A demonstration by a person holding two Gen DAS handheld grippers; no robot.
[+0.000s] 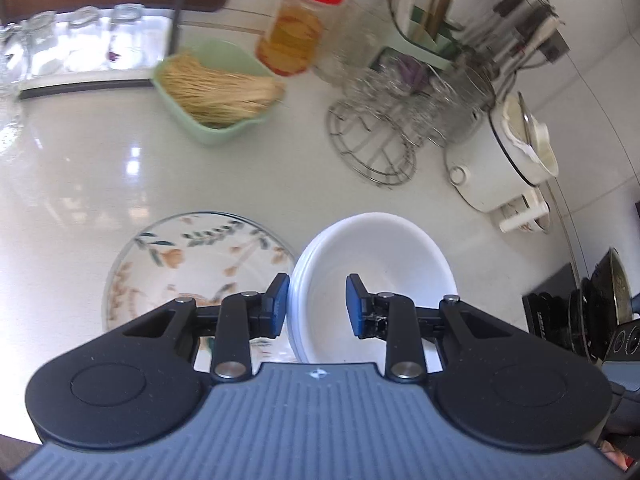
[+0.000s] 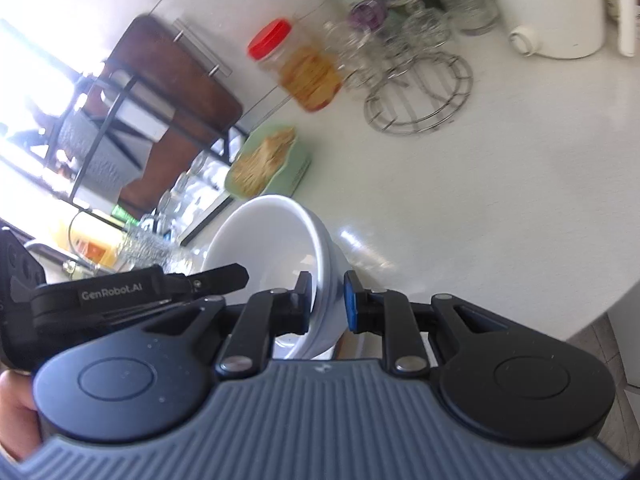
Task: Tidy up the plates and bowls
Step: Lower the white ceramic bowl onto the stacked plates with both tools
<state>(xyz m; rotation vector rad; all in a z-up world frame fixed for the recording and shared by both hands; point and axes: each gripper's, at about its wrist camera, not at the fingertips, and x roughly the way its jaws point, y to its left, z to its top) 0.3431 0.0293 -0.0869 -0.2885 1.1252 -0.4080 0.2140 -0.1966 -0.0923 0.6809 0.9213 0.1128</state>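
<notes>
In the left wrist view, stacked white bowls [image 1: 384, 264] rest on the white counter beside a floral plate [image 1: 188, 264] on their left. My left gripper [image 1: 318, 304] is open; its fingers straddle the near left rim of the bowls without pinching it. In the right wrist view, my right gripper [image 2: 326, 300] straddles the rim of a white bowl [image 2: 276, 248] that is tilted; the pads stand slightly off the wall, and a grip cannot be told. The left gripper's black body [image 2: 120, 292] shows at the left.
At the back stand a green dish of dry noodles [image 1: 216, 88], a red-lidded jar [image 1: 300, 28], a wire rack [image 1: 376, 144], glass cups [image 1: 72, 40] and a white pot [image 1: 504, 160]. A dark pan [image 1: 600, 304] sits at the right. The counter edge [image 2: 592, 320] lies to the right.
</notes>
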